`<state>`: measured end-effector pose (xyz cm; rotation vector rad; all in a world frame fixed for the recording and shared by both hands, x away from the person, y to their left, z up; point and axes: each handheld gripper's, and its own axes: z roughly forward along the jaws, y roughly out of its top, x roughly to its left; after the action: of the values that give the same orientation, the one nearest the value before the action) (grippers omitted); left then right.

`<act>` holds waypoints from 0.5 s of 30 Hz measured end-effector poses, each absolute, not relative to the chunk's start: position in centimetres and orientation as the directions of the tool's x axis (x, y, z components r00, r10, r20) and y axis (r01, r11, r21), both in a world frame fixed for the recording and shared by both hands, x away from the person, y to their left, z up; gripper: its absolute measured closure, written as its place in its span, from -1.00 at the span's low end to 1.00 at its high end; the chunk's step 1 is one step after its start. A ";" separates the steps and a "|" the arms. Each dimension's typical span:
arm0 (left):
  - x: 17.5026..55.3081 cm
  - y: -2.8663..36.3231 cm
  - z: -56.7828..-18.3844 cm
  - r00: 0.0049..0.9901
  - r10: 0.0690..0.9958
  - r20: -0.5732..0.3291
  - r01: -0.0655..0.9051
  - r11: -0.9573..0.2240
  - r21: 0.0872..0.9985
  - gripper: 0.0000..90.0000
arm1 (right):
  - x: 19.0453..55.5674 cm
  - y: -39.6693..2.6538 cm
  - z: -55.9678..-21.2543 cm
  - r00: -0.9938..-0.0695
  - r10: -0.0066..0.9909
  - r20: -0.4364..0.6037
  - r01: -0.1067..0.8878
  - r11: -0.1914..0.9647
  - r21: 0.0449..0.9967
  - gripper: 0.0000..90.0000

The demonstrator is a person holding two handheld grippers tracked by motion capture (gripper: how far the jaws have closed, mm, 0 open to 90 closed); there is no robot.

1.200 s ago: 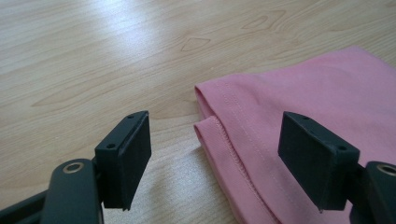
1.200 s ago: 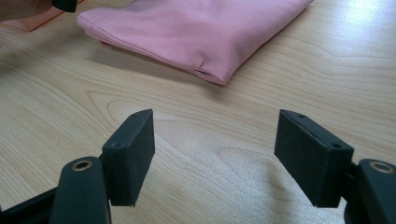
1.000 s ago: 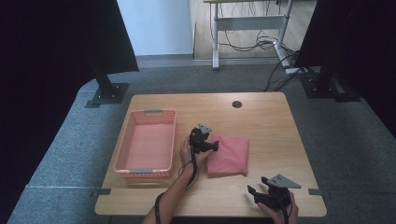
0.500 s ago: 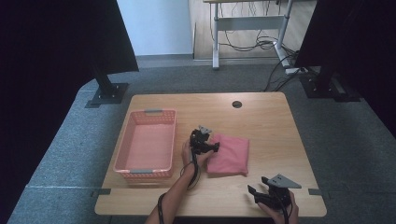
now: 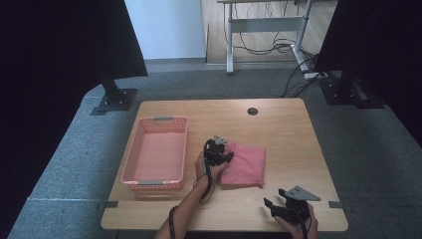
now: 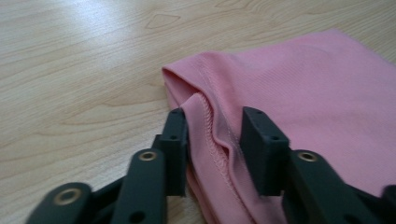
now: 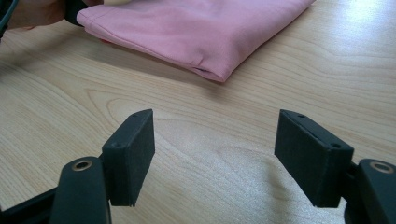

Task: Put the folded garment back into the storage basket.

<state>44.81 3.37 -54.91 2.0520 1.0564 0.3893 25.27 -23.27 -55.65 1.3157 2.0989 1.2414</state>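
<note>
a folded pink cloth [image 5: 245,165] lies flat on the wooden tabletop [image 5: 278,129], a little toward the near edge and right of its middle, with a pink basket [image 5: 156,154] standing near its left side, well apart from the cloth. the left tool [image 5: 217,151] sits at the cloth's left edge, held by the person's left hand [image 5: 206,167]. in the left gripper view the left tool [image 6: 214,135] has a raised fold of the cloth's stitched hem [image 6: 210,126] between its two black jaws; the jaws have just been closing, and they now stand narrow with the fabric bunched up between them and pressed against the pads. the rest of the cloth [image 6: 317,98] spreads away flat on the wood to the right of the jaws. the right tool [image 5: 290,204] rests near the tabletop's near right corner, apart from the cloth. in the right gripper view the right tool [image 7: 215,149] has its jaws wide apart with only bare wood between them, and the cloth [image 7: 196,28] lies ahead of it, not touching.
</note>
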 end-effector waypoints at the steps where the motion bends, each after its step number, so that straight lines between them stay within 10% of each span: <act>1: 44.6 3.2 -54.8 0.608 0.791 -0.060 0.543 -0.360 0.758 0.47 | 25.3 -23.3 -55.6 -0.496 0.858 0.137 0.533 0.175 0.828 -0.35; 15: 43.1 3.0 -53.5 0.614 0.789 -0.019 0.496 -0.367 0.787 0.74 | 25.3 -23.3 -55.6 -0.495 0.859 0.133 0.529 0.177 0.830 -0.35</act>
<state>43.14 2.97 -53.53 2.0410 1.0103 0.4684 25.30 -23.34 -55.65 1.3129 2.0941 1.2401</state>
